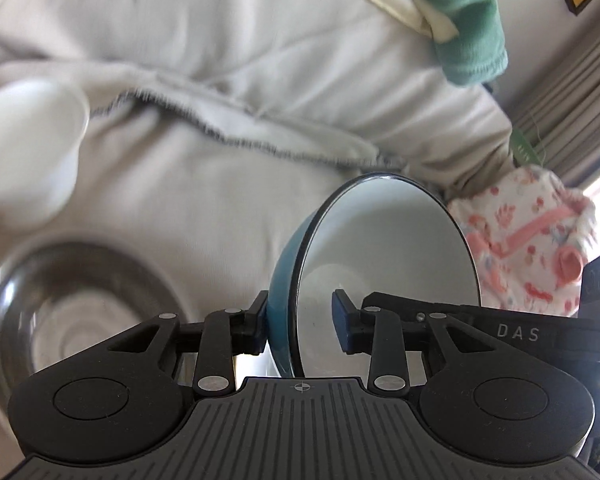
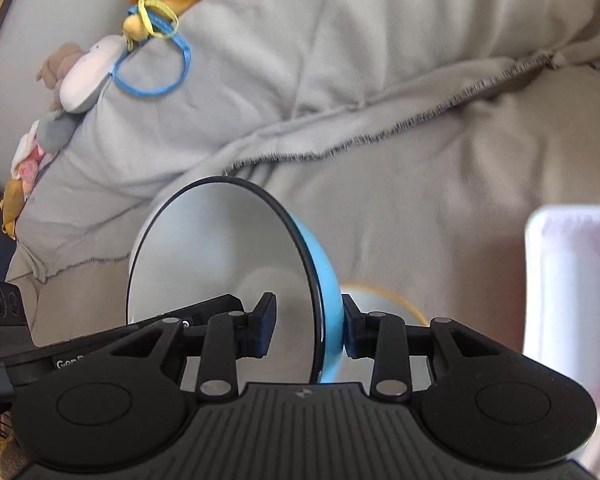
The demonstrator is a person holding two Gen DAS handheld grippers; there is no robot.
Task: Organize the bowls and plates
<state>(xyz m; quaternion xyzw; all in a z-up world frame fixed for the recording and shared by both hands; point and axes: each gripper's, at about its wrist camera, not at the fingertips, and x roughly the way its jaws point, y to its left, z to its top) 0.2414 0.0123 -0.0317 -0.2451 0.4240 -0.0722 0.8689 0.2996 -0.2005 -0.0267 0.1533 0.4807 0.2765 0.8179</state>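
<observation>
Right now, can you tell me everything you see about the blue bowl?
The bowl is glossy blue outside, pale grey-white inside, with a thin dark rim; it looks like enamel or glazed ceramic. It is empty and tipped on edge over a grey blanket. The left gripper straddles its wall, one pad on the blue outside, the inner pad apart. The right gripper also straddles the rim, outer pad touching.

Both wrist cameras are looking steeply down, close, from opposite sides, sharing the bowl (image 1: 380, 248) (image 2: 228, 256) and sofa (image 1: 220, 40) (image 2: 420, 80).
</observation>
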